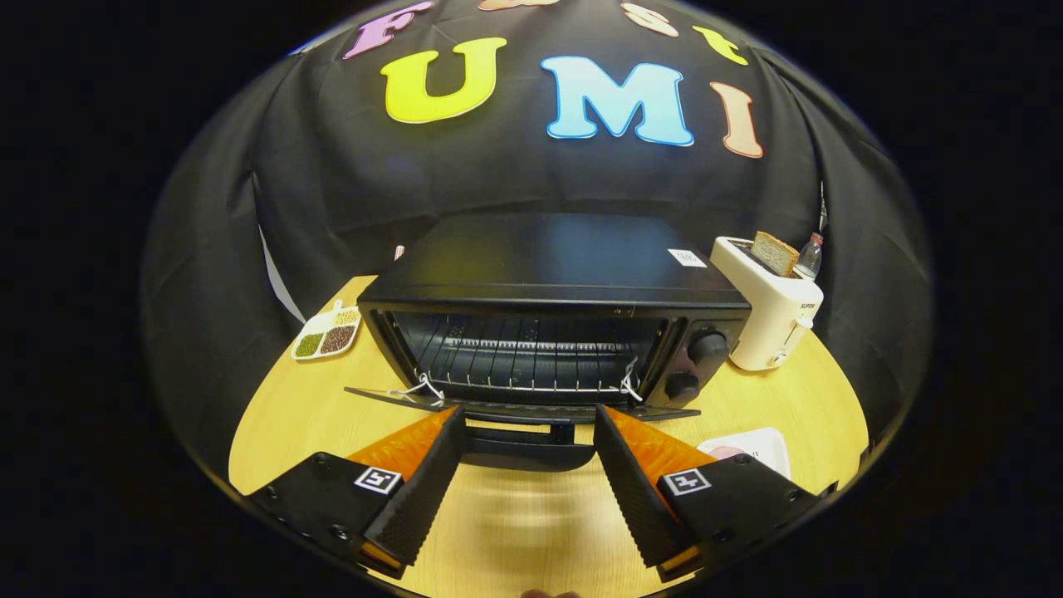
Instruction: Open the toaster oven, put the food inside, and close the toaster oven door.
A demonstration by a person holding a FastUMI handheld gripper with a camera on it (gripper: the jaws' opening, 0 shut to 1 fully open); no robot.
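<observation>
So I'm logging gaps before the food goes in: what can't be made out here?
- Food on the white plate: mostly hidden behind a gripper finger.
- Oven door handle: ends covered by the open fingers.
- Toaster oven knob markings: too small.
- Sectioned dish contents: too small.

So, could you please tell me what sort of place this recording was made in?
Likely a staged kitchen booth: a toaster oven with its door down and a toaster stand on a round wooden table against black cloth. The gripper is open.

The toaster oven (548, 316) is black, the toaster (768, 320) white, the table (515, 531) pale wood; the divided dish (326, 336) holds green, brown and yellowish fillings.

The gripper (527, 432) has its fingers spread apart.
</observation>
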